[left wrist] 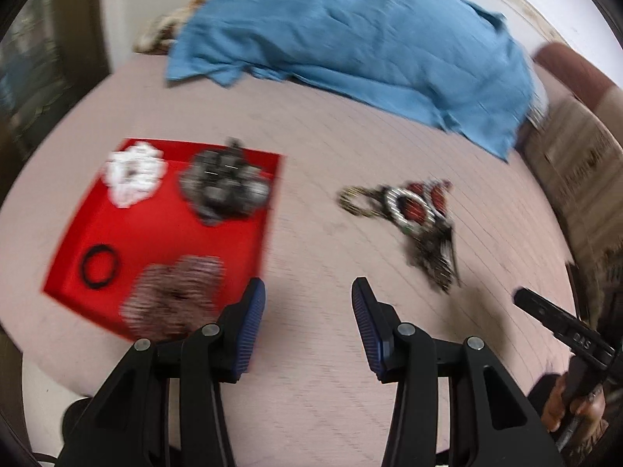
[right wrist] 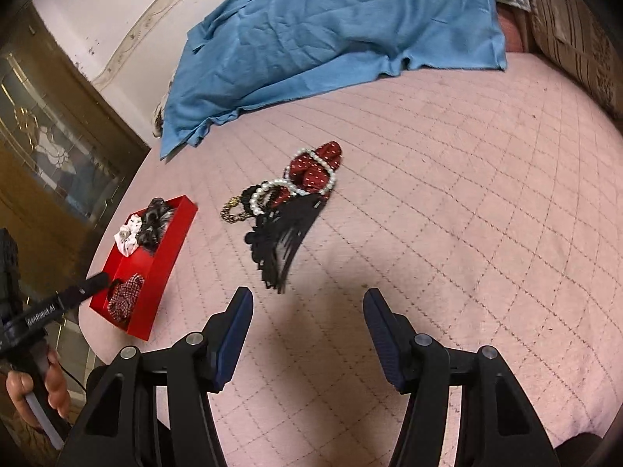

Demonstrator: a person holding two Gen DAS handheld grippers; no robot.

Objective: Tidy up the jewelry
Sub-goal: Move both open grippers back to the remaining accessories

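A red tray [left wrist: 163, 233] [right wrist: 175, 241] lies on the pink quilt and holds a white scrunchie [left wrist: 132, 175], a dark scrunchie [left wrist: 224, 185], a black ring band [left wrist: 99, 264] and a red-checked scrunchie [left wrist: 175, 295]. A loose pile lies to its right: pearl bracelet [right wrist: 272, 190], red dotted scrunchie [right wrist: 315, 167], gold chain [right wrist: 233, 210], black comb piece [right wrist: 284, 241]; the pile also shows in the left wrist view [left wrist: 416, 222]. My left gripper [left wrist: 307, 292] is open and empty beside the tray. My right gripper [right wrist: 307, 299] is open and empty just short of the pile.
A blue cloth [right wrist: 331, 39] covers a mound at the far side of the bed. A wooden door with glass [right wrist: 50, 155] stands left. A patterned cushion [left wrist: 576, 163] lies along the right edge. The bed edge is near the tray.
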